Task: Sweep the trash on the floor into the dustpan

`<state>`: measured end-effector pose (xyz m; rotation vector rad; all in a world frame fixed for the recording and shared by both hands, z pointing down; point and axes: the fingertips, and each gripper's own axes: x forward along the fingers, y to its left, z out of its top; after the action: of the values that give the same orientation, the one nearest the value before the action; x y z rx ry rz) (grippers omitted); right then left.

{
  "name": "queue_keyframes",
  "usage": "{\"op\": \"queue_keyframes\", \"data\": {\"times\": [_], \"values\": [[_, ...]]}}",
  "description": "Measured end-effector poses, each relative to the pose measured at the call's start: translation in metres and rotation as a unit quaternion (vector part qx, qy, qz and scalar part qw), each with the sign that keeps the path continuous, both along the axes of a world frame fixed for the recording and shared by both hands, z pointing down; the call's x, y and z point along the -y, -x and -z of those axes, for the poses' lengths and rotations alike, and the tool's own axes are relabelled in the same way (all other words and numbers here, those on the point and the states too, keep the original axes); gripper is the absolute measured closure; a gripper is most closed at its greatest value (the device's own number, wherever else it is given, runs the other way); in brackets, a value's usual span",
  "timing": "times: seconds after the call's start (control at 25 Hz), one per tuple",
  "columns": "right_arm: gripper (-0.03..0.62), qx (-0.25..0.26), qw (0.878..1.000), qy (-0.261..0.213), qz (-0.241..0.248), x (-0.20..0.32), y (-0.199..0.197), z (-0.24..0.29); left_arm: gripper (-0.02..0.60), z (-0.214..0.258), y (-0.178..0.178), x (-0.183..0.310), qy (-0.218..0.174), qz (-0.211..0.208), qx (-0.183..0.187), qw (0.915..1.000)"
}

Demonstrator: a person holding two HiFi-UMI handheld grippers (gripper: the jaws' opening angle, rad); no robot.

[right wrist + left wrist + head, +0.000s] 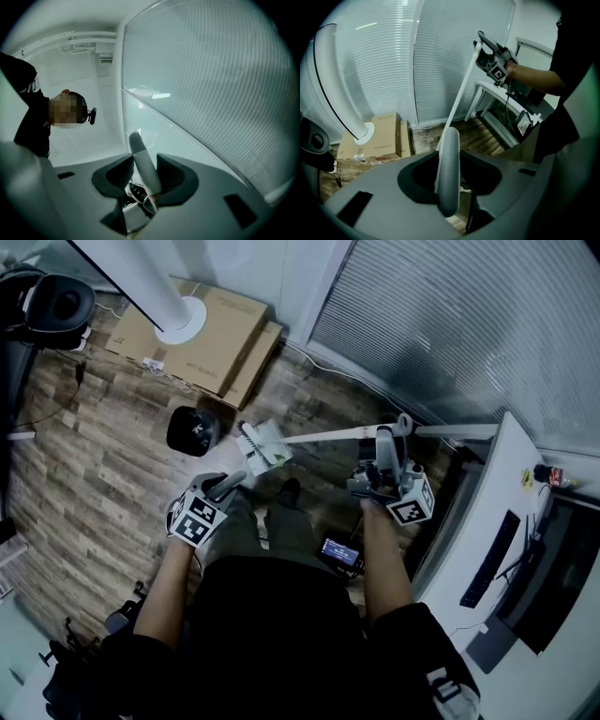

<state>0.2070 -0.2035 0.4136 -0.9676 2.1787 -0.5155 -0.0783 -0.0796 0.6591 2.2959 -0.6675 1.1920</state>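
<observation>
My left gripper (221,487) (449,183) is shut on the dustpan's grey handle (450,154), which stands upright between its jaws. The pale dustpan (268,448) rests on the wood floor ahead of my feet, with light scraps in it. The right gripper (382,448) (146,182), raised and tilted upward, is shut on the broom's grey grip (142,157). The broom's white pole (323,435) (459,93) slants from that gripper down to the dustpan. In the left gripper view the right gripper (494,61) shows high up against the blinds.
Flat cardboard boxes (202,338) and a white duct pipe (159,296) lie at the far left. A black round object (192,430) sits on the floor left of the dustpan. A white desk (497,512) with a keyboard (487,559) and a bottle (553,476) borders the right. Blinds (450,324) close the far side.
</observation>
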Motion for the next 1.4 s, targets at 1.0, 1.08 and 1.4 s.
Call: {"op": "queue_keyframes", "data": {"times": [1.0, 1.08, 1.4], "values": [[0.461, -0.327, 0.932, -0.029, -0.156, -0.108, -0.077, 0.116, 0.538, 0.300, -0.053, 0.072, -0.320, 0.109, -0.365, 0.8674], [0.470, -0.349, 0.920, -0.024, -0.177, -0.121, -0.081, 0.117, 0.538, 0.306, -0.050, 0.072, -0.332, 0.112, -0.373, 0.8594], [0.484, -0.367, 0.892, 0.057, -0.257, -0.189, -0.082, 0.091, 0.581, 0.311, -0.028, 0.054, -0.332, 0.114, -0.403, 0.8450]]}}
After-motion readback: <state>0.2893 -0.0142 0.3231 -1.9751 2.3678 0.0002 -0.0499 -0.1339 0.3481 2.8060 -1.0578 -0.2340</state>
